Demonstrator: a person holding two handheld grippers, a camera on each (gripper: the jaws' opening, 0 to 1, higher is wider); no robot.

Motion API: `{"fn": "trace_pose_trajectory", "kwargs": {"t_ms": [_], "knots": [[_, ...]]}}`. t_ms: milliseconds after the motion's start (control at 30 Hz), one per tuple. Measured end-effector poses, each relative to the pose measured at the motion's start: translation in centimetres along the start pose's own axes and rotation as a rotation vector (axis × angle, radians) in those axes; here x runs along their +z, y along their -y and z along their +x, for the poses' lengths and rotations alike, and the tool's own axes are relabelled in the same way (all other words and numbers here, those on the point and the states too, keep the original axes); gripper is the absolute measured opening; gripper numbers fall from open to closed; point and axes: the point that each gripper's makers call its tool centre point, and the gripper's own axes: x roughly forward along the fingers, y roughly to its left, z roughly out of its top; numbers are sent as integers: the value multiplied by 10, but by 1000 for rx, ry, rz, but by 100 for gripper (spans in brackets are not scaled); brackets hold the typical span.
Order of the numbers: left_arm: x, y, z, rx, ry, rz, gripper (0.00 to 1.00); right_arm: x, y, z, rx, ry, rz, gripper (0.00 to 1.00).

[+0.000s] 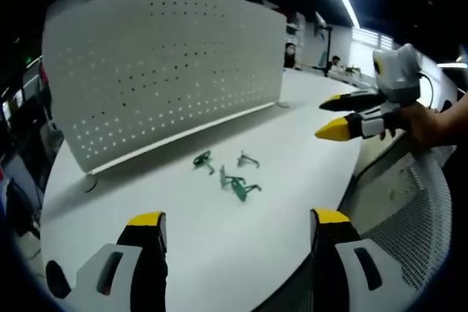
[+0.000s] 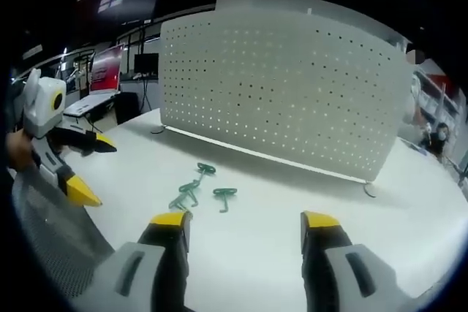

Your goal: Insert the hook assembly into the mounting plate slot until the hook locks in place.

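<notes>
Clearly, both pairs of tongs were empty and spread wide. The left tongs rose from the bottom of the left gripper view with yellow tips far apart, nothing between them, held back from the green hooks that lay in a loose cluster on the white worktop. The right tongs stood the same way in the right gripper view, gaping and bare, with the same hooks just ahead and slightly to the left of them. Each pair also appeared at the edge of the other's view, likewise parted.

Beyond the hooks the perforated mounting plate stood upright on small feet, well apart from the cluster, its face dotted with rows of small holes. No hook was seated in it, so the insertion had not begun.

The hooks looked like thin bent wire or moulded pieces: very light, probably stiff, small against the tips and apt to skate on the smooth worktop or twist in a pinch. Some lay close together, perhaps touching, so lifting one might drag a neighbour. A hold across the straight shank, leaving the insertion end free and pointing at the plate, seemed soundest. The plate, freestanding, might shift or rock under a push, so steadying it with the other tongs appeared wise.
</notes>
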Motion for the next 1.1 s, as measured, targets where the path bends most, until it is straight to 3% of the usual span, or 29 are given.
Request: {"fn": "trace_pose_trajectory", "kwargs": {"t_ms": [300, 1100], "knots": [[-3, -1, 1, 1, -14, -6, 81, -8, -19, 18, 128, -78, 31, 45], [-8, -2, 3, -3, -36, -30, 79, -5, -41, 98, 281, -189, -174, 32]]}}
